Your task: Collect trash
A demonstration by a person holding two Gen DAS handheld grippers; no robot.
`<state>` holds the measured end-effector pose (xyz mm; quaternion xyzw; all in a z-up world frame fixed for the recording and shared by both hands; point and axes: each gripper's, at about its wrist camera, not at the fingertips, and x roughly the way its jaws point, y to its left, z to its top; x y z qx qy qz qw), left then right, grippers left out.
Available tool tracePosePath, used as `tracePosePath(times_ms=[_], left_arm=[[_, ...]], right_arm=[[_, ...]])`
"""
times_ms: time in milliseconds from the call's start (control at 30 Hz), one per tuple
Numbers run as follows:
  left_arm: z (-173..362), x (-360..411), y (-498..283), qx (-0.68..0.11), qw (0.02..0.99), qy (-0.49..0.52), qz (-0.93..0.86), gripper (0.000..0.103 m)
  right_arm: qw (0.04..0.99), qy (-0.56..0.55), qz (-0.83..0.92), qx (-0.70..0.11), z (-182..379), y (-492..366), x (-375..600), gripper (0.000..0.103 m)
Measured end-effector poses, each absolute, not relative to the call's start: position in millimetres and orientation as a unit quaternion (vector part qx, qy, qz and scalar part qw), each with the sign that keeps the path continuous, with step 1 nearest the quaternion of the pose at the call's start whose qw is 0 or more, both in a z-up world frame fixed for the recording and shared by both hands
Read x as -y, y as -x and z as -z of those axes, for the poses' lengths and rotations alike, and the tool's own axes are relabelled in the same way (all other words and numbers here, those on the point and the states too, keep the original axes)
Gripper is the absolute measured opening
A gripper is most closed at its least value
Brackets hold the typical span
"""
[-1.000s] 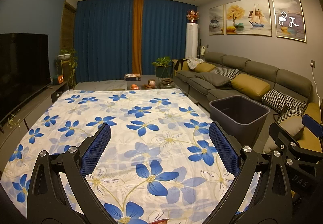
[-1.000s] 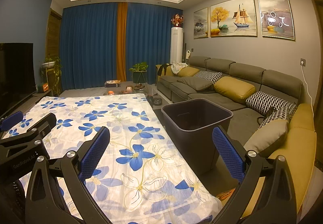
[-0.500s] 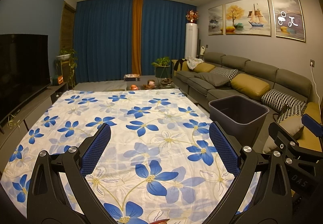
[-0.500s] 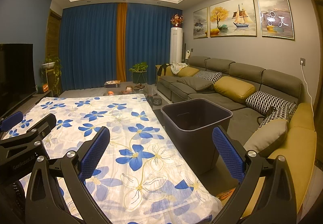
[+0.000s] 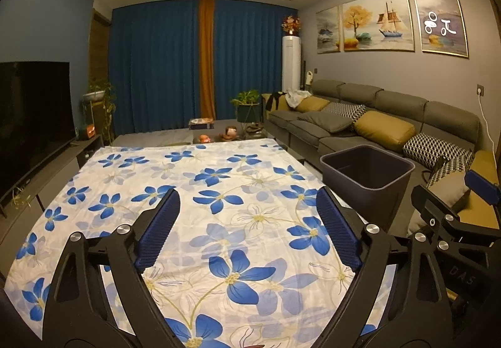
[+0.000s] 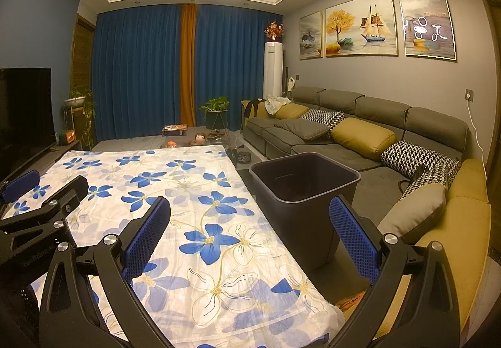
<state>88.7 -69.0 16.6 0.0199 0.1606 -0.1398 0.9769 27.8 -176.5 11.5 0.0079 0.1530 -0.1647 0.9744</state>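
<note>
A dark grey trash bin (image 6: 305,182) stands on the floor beside the right edge of the table; it also shows in the left wrist view (image 5: 366,172). Something dark lies at its bottom, too dim to name. The table carries a white cloth with blue flowers (image 5: 200,191), also in the right wrist view (image 6: 175,191). No loose trash shows on the cloth. My left gripper (image 5: 249,232) is open and empty above the cloth. My right gripper (image 6: 250,238) is open and empty over the table's right edge, near the bin.
A grey sofa (image 6: 360,125) with yellow and patterned cushions runs along the right wall. A TV (image 5: 31,116) on a low console is at the left. A coffee table with small items (image 5: 219,135) and a potted plant (image 5: 247,103) stand beyond the table.
</note>
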Motion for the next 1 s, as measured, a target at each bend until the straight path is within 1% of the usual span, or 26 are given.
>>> tracePosePath(times_ms=[1000], left_arm=[[-16.6, 64.1, -91.4, -0.161, 0.977, -0.019, 0.138, 0.086]], right_arm=[[0.974, -0.011, 0.164, -0.153, -12.1, -28.3, 176.3, 0.098]])
